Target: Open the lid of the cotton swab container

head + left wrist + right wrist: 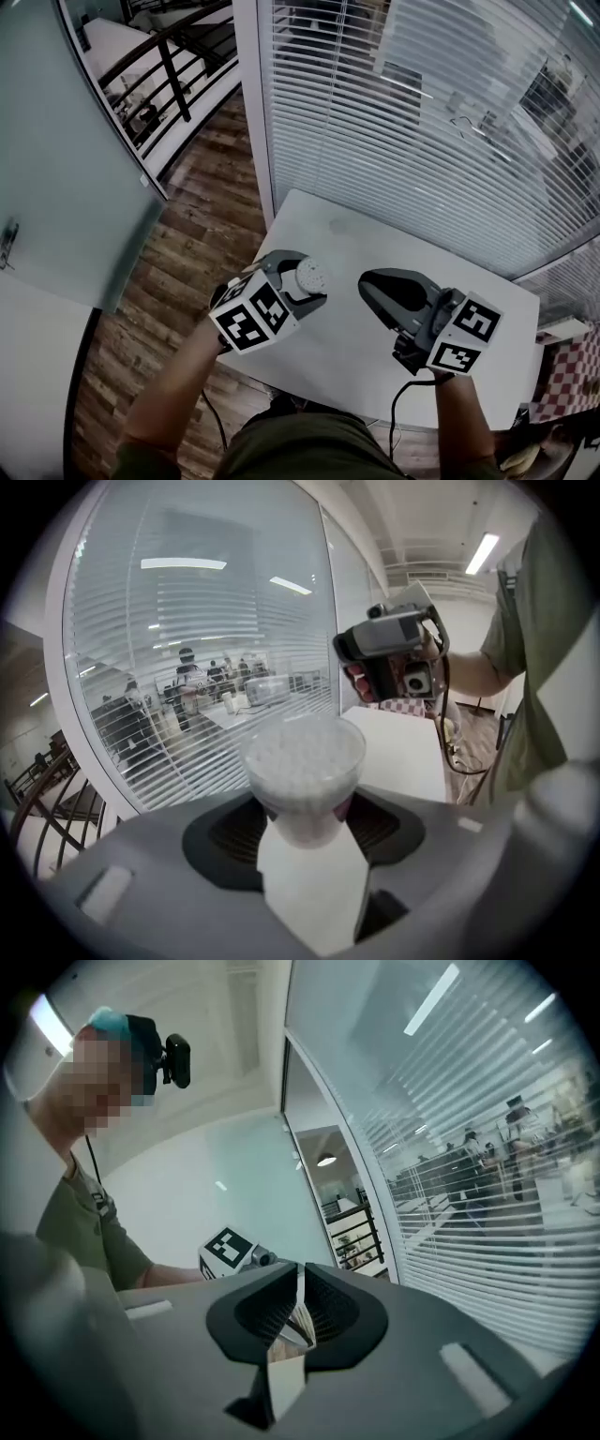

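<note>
The cotton swab container (313,274) is a small round clear tub packed with white swab tips. My left gripper (302,281) is shut on it and holds it upright above the white table (347,230). In the left gripper view the container (303,757) stands between the jaws with the swab tips showing at its top; I cannot tell whether a clear lid sits on it. My right gripper (367,284) hangs just right of the container, apart from it, jaws shut. In the right gripper view its jaws (300,1283) meet, with nothing I can make out between them.
White blinds (422,122) behind glass run along the table's far side. A glass door (66,187) and wood floor (197,244) lie to the left. The person's forearms and a cable (398,403) cross the table's near edge.
</note>
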